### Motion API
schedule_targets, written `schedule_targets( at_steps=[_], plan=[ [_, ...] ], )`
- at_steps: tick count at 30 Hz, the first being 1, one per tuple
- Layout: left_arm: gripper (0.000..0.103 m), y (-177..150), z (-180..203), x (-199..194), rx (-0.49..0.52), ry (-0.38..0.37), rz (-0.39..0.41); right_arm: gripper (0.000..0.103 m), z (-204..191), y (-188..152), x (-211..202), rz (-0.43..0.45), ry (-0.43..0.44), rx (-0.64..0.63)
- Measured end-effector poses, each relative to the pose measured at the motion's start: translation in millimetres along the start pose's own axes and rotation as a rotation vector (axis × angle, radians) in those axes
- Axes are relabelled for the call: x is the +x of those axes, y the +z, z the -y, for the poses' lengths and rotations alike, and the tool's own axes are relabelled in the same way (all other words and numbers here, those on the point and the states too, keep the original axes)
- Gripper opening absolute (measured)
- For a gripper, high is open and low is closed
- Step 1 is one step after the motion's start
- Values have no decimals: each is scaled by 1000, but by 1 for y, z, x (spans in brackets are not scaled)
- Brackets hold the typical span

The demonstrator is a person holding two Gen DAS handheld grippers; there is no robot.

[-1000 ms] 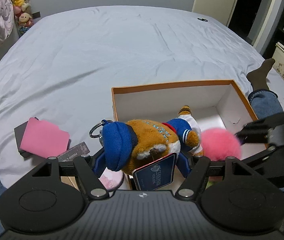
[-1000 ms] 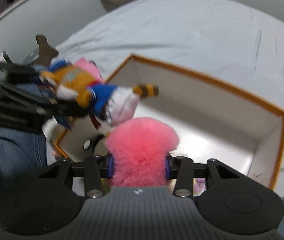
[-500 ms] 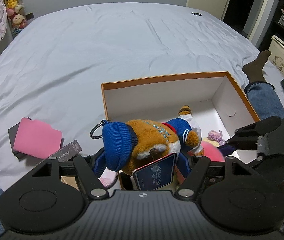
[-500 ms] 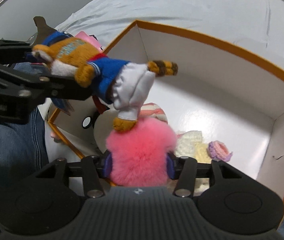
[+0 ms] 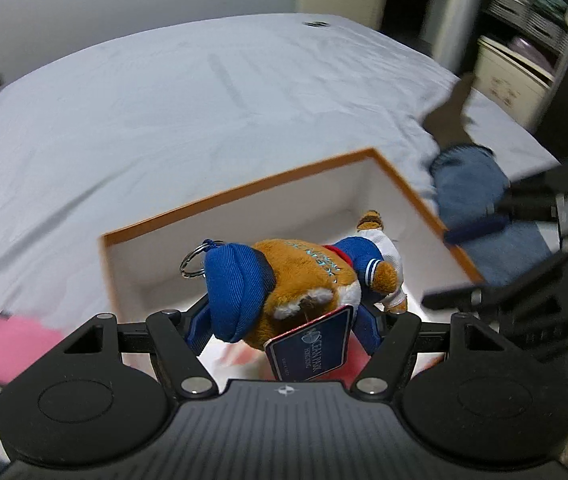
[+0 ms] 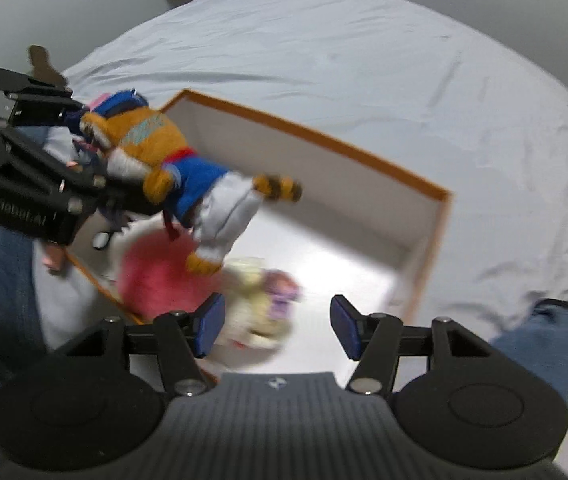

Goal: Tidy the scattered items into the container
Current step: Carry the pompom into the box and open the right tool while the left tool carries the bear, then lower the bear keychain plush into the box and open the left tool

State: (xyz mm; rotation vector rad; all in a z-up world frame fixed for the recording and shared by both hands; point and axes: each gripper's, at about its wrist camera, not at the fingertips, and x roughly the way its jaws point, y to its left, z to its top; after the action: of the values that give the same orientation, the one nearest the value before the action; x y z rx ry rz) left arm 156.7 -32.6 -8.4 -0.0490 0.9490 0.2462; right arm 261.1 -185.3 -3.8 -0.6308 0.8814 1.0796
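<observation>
My left gripper (image 5: 284,320) is shut on a brown plush toy (image 5: 303,280) with a blue cap, blue-and-white sailor suit, key ring and dark tag. It hangs over the orange-rimmed white box (image 5: 244,188). In the right wrist view the plush toy (image 6: 172,160) hovers above the box (image 6: 323,136) at the left. My right gripper (image 6: 276,322) has its jaws opening, with nothing between them. The pink pompom (image 6: 156,276) lies on the box floor beside small knitted items (image 6: 268,292).
A pink card on a dark case (image 5: 16,344) lies on the grey bedsheet (image 5: 164,100) left of the box. A person's jeans leg and dark sock (image 5: 467,168) rest at the box's right side. Shelves (image 5: 523,20) stand beyond the bed.
My right gripper let go of the pink pompom, which dropped into the box, and pulled up and back. The left gripper carried the plush further over the box and rolled.
</observation>
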Motion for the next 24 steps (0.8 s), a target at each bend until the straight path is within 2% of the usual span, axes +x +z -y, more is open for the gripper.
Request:
schedule_targets(
  at_steps=[7,13,18,24],
  plan=[
    [81,12,34,32,133,-75,-76,60,29,-5,-22,32,-121,16],
    [81,7,58,54,176,-134,-147,56,36,-9,-12,24,-102,11],
    [83,0,62,67,195,-111,-189,55,37,-9,-3,10,-102,28],
    [87,-6,55,61,177,-152,-166,54,28,-9,5,3,-73,24]
  ],
)
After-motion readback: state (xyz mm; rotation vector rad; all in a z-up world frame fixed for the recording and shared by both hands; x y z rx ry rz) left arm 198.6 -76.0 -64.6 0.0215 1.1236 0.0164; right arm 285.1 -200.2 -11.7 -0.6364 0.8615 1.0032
